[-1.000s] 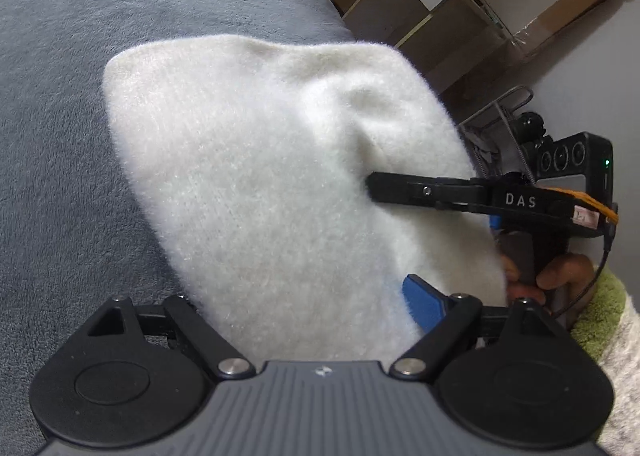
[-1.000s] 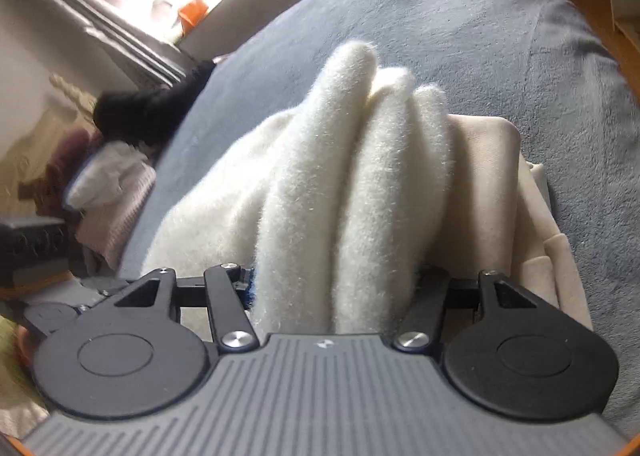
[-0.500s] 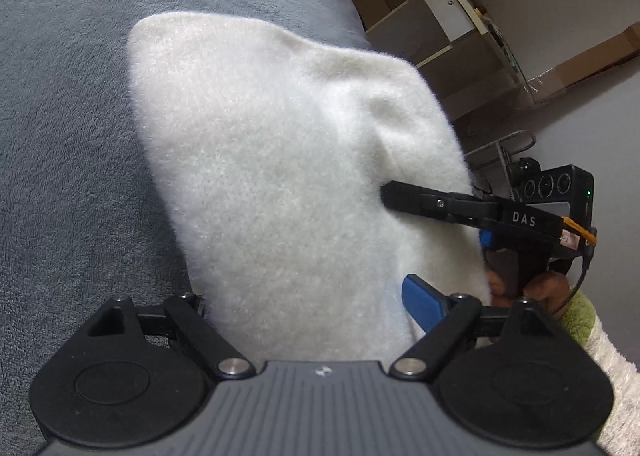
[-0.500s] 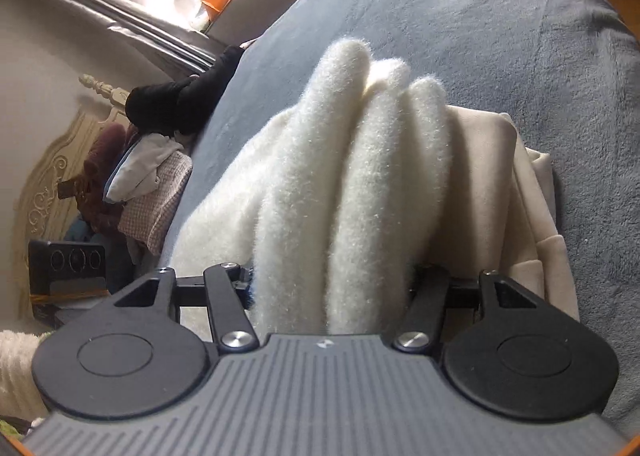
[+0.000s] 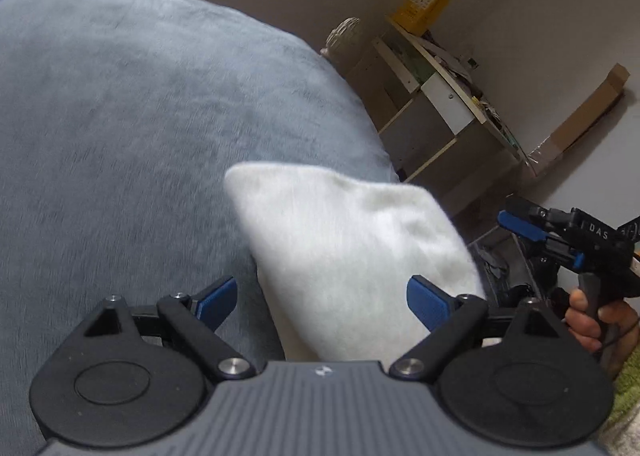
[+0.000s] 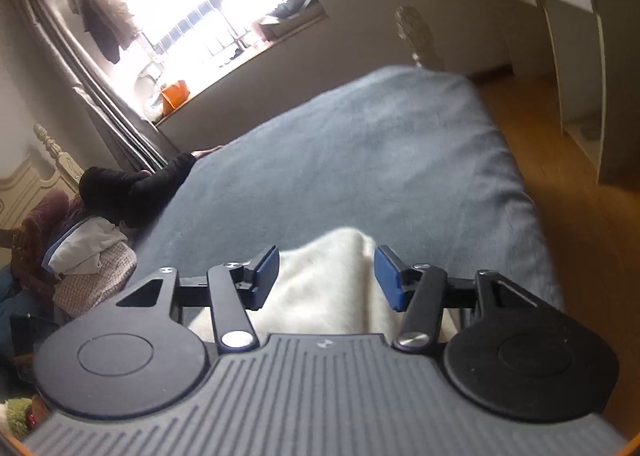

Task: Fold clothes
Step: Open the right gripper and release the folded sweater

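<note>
A white fluffy garment (image 5: 352,256) lies bunched on the grey bed blanket (image 5: 140,136). My left gripper (image 5: 322,302) hovers over its near end with the jaws opening wide. The left pad is clear of the cloth and nothing is pinched. My right gripper (image 5: 512,216), held by a hand (image 5: 588,320), hangs in the air to the right of the garment. In the right wrist view its jaws (image 6: 327,271) are closing with nothing between the pads. The white garment (image 6: 328,288) shows below through the gap.
A shelf unit (image 5: 440,104) and a long cardboard box (image 5: 580,120) stand past the bed's far corner. A pile of clothes (image 6: 92,264) and a black garment (image 6: 132,184) lie at the left end of the bed. Wooden floor (image 6: 580,184) runs along the right.
The right gripper has let go of the white garment's thick folds and risen clear of it. The left gripper has drawn back, so both its pads now show and the garment looks smaller.
</note>
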Motion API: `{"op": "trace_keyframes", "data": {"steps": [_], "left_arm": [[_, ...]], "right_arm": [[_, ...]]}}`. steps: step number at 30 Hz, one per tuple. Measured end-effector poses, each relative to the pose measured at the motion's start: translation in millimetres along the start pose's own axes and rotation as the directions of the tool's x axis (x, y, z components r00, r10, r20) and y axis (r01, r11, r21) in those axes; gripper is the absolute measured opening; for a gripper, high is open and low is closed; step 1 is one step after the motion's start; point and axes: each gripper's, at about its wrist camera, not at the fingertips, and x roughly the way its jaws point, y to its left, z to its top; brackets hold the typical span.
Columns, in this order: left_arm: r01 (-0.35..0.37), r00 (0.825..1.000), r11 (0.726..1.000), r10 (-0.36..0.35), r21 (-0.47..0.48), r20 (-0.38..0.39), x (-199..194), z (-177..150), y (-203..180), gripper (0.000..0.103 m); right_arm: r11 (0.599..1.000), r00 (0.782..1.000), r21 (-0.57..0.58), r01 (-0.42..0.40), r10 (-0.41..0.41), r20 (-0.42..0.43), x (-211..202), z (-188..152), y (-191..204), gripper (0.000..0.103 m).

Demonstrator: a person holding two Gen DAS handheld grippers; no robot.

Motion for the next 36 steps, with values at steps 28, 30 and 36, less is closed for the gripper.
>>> {"op": "trace_keyframes", "data": {"steps": [28,30,36], "left_arm": [[-0.038,0.999,0.997,0.039,-0.062,0.006,31,55,59,0.072],[-0.031,0.999,0.999,0.031,-0.016,-0.004,13,51,58,0.073],[-0.083,0.991,0.994,0.091,0.077,-0.099,48,25,34,0.072]], "right_arm": [[0.972,0.982,-0.151,0.182,-0.173,0.074,18,-59,65,0.028],[0.979,0.992,-0.161,0.123,-0.117,0.045,-7,-76,85,0.028],[0.971,0.980,-0.196,0.133,-0.158,-0.118,-2,-157,120,0.027]]}}
